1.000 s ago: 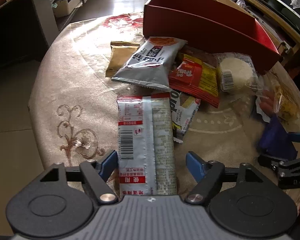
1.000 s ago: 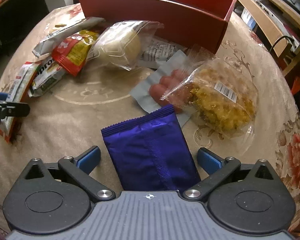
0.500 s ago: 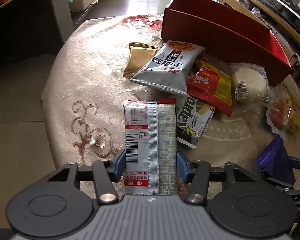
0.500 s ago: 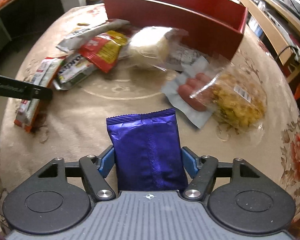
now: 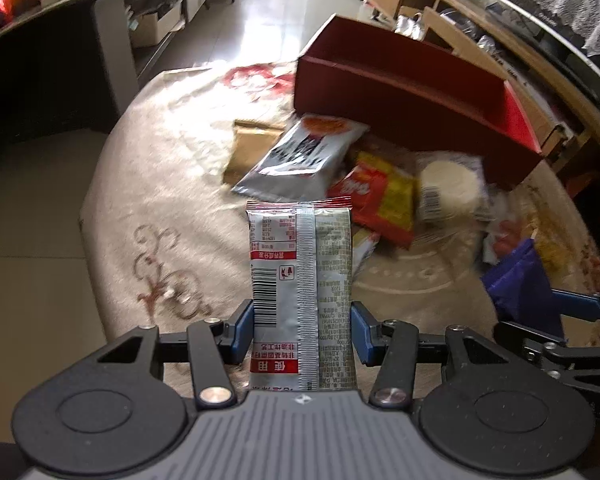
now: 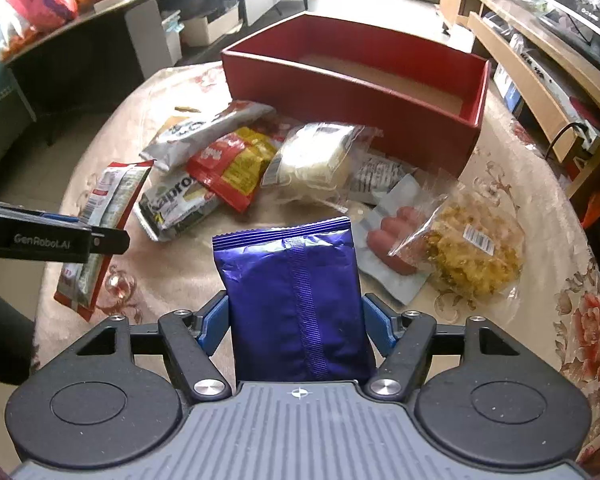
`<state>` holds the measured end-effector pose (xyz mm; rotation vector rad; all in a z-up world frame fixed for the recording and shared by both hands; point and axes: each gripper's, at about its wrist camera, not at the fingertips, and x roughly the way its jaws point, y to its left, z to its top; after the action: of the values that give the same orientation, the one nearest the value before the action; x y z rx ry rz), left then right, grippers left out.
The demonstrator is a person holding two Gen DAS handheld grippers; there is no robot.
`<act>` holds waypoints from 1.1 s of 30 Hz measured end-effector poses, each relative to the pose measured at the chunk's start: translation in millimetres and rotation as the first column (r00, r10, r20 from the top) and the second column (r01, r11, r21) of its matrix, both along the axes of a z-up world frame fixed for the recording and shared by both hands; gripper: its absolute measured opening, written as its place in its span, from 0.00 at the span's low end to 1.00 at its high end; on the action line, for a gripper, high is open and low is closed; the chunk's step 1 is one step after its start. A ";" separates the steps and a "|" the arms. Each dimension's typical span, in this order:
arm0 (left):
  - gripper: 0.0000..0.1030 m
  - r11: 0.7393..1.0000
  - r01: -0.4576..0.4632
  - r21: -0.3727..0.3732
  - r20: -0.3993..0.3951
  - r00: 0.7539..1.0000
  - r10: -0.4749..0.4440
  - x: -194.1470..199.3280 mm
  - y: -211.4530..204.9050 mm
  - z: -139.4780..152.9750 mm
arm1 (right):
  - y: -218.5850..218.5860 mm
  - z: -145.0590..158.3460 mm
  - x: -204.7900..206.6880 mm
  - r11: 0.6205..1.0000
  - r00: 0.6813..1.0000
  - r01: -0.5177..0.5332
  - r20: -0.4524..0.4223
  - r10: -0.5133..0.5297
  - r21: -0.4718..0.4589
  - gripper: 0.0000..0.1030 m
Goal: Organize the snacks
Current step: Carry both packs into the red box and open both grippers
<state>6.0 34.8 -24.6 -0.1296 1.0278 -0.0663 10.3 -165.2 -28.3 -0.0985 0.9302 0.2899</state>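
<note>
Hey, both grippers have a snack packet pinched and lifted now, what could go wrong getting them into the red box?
1. The left gripper pinches the silver-and-red packet by its side edges near one end; most of it sticks out ahead and may swing or slip.
2. The right gripper squeezes the puffy blue packet; it might crush or squirm free.
3. The red box has tall walls with snacks piled against the near one; a low carry could snag.

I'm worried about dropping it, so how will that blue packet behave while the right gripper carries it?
The blue packet looks puffy and light. Its glossy foil may slip in the right gripper. It stands unsupported above the fingers, so it seems fairly stiff, though it may crinkle.
</note>
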 end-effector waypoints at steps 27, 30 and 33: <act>0.48 0.998 0.061 -0.001 0.186 0.981 -0.060 107.6 -52.8 54.5 | -37.5 44.5 79.8 0.966 0.963 0.219 0.131 -0.237 0.138 0.73; 0.48 0.998 0.068 0.005 0.198 0.978 -0.067 123.9 -61.1 57.9 | -42.3 46.7 97.6 0.959 0.956 0.242 0.133 -0.261 0.148 0.73; 0.48 0.998 0.065 0.022 0.212 0.975 -0.068 144.2 -70.0 59.2 | -45.4 47.8 114.3 0.953 0.951 0.258 0.134 -0.280 0.162 0.73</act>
<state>150.3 -35.2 34.6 -0.0723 0.8181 -0.1310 124.6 -210.6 19.5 0.1367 0.7546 0.0925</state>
